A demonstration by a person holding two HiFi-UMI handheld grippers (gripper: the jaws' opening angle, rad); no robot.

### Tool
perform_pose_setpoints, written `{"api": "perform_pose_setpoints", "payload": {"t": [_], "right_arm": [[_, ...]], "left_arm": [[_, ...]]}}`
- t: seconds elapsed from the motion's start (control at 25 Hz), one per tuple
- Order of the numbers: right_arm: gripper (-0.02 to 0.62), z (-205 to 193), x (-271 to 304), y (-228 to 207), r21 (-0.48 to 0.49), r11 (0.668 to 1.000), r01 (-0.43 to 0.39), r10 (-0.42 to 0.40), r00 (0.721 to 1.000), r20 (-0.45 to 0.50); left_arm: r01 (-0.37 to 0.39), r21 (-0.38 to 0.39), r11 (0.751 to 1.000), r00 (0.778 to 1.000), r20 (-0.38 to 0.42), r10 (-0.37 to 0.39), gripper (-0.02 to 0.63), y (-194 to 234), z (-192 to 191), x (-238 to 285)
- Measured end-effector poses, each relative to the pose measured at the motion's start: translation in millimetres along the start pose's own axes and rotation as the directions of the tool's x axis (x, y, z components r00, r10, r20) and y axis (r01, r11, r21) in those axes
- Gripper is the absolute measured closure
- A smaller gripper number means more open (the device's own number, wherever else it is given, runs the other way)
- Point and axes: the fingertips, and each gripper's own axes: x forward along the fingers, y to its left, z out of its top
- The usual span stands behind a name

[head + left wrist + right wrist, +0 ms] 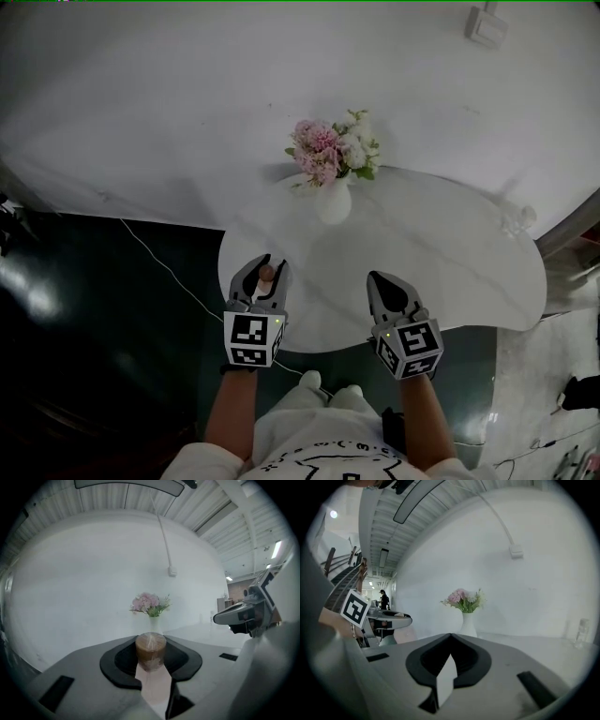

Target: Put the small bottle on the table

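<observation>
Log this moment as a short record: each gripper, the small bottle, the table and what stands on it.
left gripper: shut on the small bottle, over the table's near edge
small bottle: brown, clamped between the left jaws
right gripper: shut, nothing between its jaws
table: white, rounded top
on the table: white vase with pink and white flowers, at the far side
task status: bottle not yet released

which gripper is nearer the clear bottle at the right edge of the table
Right. The right gripper sits left of the clear bottle; the left gripper is farther left.
</observation>
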Motion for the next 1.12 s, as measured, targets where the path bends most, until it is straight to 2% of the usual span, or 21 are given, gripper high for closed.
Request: {"api": "perform_pose_setpoints", "payload": {"t": [0.48, 1.12], "right_arm": [[0.601, -29.9, 18.6, -4.3, 0.038, 0.999, 0.013, -0.01, 0.998, -0.058], [0.601, -67.1, 36.6, -12.3, 0.088, 0.996, 0.026, -0.015, 0.993, -0.121]], "left_arm": [[0.049, -0.025, 0.998, 0.996, -0.071, -0.051, 0.488, -3.5, -41.3, 27.5], [0.062, -0.056, 0.996, 0.984, -0.165, -0.071, 0.488, -4.6, -92.7, 67.0]]}}
